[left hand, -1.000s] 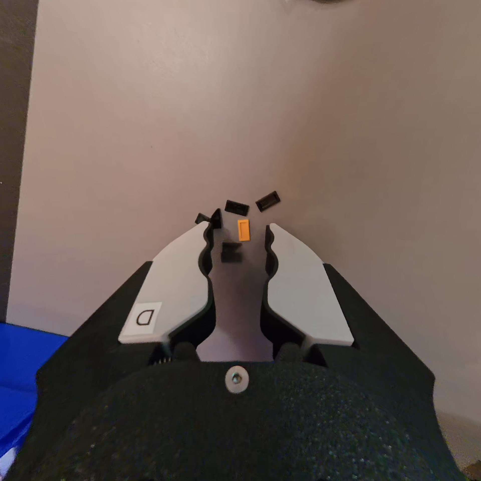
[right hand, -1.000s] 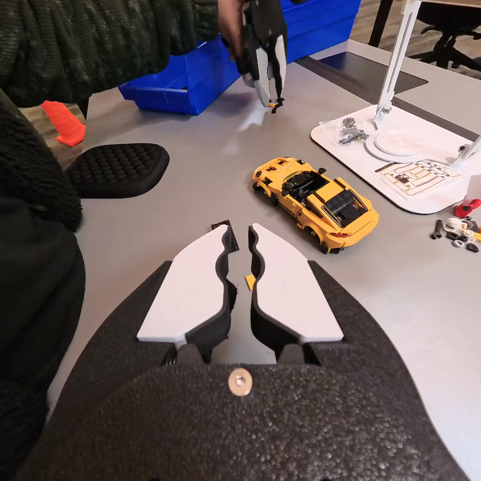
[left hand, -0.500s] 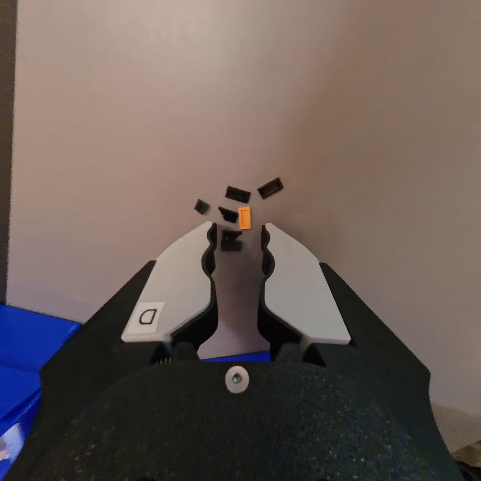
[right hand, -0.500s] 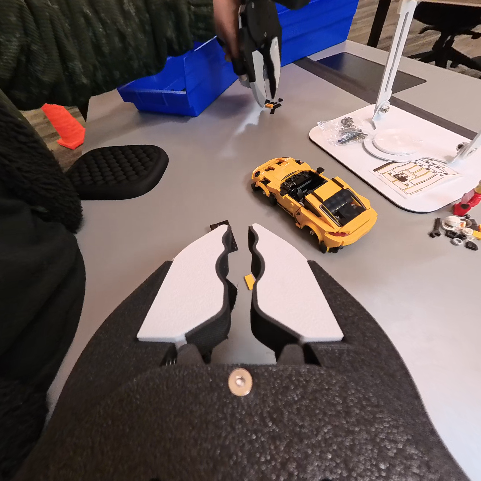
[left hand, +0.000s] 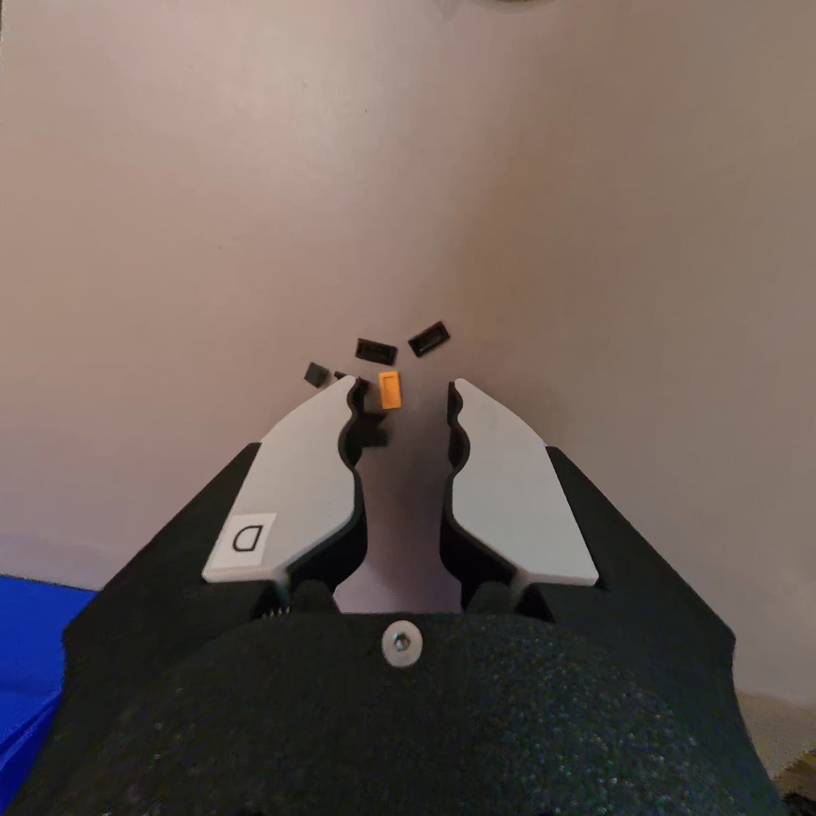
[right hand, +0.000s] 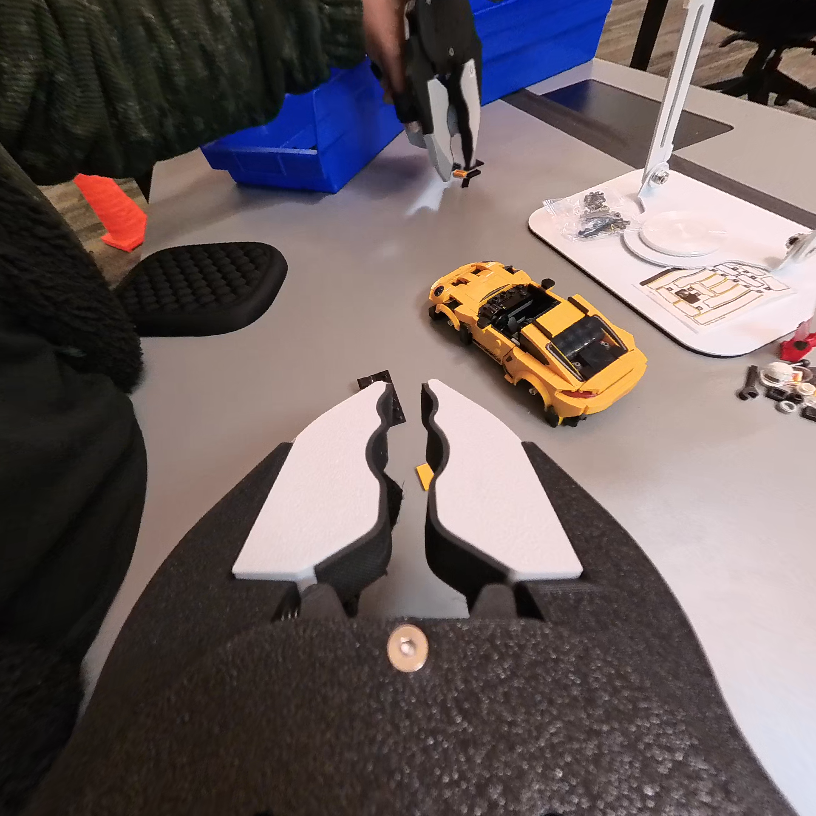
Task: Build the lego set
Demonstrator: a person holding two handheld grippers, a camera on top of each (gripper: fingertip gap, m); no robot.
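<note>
Left gripper: jaws spread apart, nothing held; it is poised directly over a cluster of small loose pieces on the grey table, on the far side of the yellow car, near the blue bin.
Right gripper: jaws parted by a narrow gap, nothing clamped between them; it is held low over the table on the near side of the car.
Orange tile: lying flat between the left gripper's fingertips, closer to the left one; it is judged the likely pick.
Handling: the tile is judged very light, rigid and smooth, so it may slip or flick away; it is best pinched across its two long edges with the fingertips pressed to the table.
Black pieces: scattered just beside the tile, one partly hidden under the left finger; a neighbour could be caught in the pinch.
Car: partly built, roof open, judged prone to shedding parts if pressed hard.
Near the right gripper: a small yellow piece and a black plate lie under its fingers.
Beyond the car: a white stand base carrying a parts bag and a sticker sheet; more loose parts lie at the car's tail end.
</note>
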